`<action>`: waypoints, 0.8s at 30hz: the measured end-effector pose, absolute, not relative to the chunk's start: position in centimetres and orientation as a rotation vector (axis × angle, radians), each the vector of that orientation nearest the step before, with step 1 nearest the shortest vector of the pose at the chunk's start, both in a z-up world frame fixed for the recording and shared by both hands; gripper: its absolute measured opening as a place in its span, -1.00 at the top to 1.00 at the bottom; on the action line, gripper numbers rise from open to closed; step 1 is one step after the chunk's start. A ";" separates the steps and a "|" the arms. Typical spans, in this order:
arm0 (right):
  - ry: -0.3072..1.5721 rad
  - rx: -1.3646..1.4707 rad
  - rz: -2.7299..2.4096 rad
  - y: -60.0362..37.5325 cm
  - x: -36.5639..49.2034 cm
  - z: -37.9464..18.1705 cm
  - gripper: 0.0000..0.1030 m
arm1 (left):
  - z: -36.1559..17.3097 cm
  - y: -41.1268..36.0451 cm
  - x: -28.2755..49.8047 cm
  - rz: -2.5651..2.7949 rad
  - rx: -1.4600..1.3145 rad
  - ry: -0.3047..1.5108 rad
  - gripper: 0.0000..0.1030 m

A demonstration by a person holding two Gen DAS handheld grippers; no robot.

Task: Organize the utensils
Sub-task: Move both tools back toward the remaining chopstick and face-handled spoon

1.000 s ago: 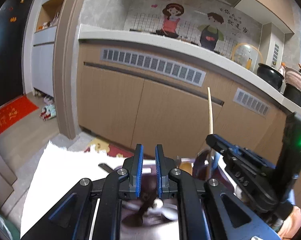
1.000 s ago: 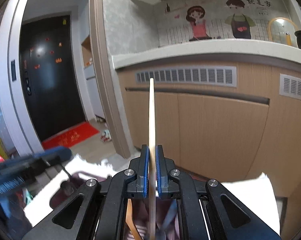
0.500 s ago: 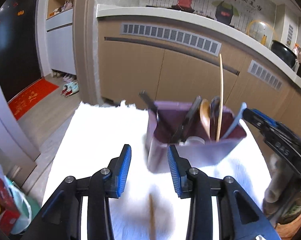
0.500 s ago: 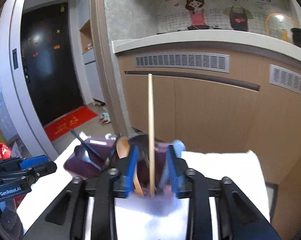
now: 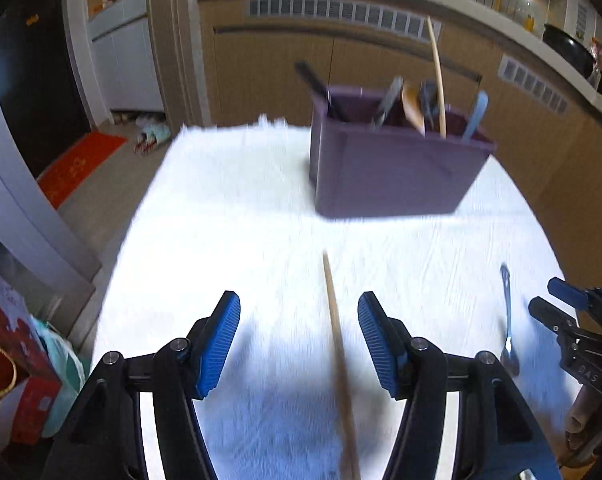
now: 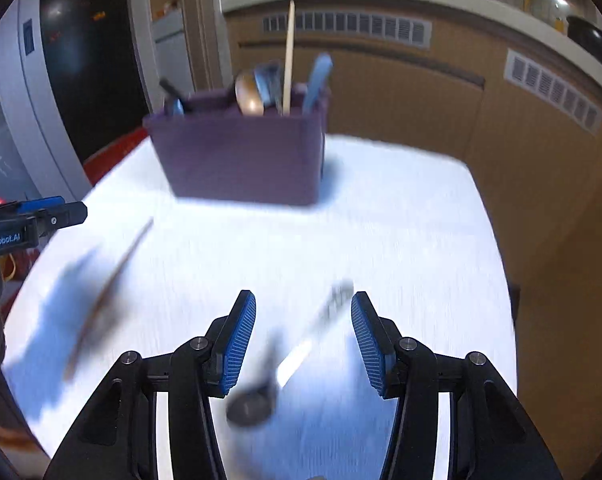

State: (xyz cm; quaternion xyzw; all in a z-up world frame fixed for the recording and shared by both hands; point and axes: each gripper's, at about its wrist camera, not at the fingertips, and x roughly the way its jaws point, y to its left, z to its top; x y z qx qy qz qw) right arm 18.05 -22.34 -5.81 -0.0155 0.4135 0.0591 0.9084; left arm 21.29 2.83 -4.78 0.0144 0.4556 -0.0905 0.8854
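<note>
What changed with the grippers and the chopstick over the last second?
The right gripper let go of the chopstick, which now stands in the purple holder. Both it and the left gripper opened and pulled back. A wooden utensil and a metal spoon lie on the cloth.

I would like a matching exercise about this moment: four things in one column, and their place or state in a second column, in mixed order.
Things:
1. purple holder
2. upright chopstick
3. loose chopstick
4. metal spoon

Places or states:
A. lies flat between the left gripper's open jaws
B. stands in the holder
C. lies between the right gripper's open jaws
D. stands on the white cloth

Pairs: 1-D, 2-B, 3-A, 4-C
</note>
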 end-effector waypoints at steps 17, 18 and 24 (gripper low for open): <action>0.966 0.048 0.133 -20.5 16.4 -9.8 -0.17 | -7.4 2.3 21.3 -0.317 -0.020 1.105 -0.07; 0.962 0.046 0.129 -20.4 16.4 -9.8 -0.20 | -7.5 2.0 21.7 -0.317 -0.013 1.110 0.10; 0.930 -0.064 0.090 -19.8 15.5 -9.7 -0.22 | -8.8 0.1 24.5 -0.291 0.060 1.190 0.49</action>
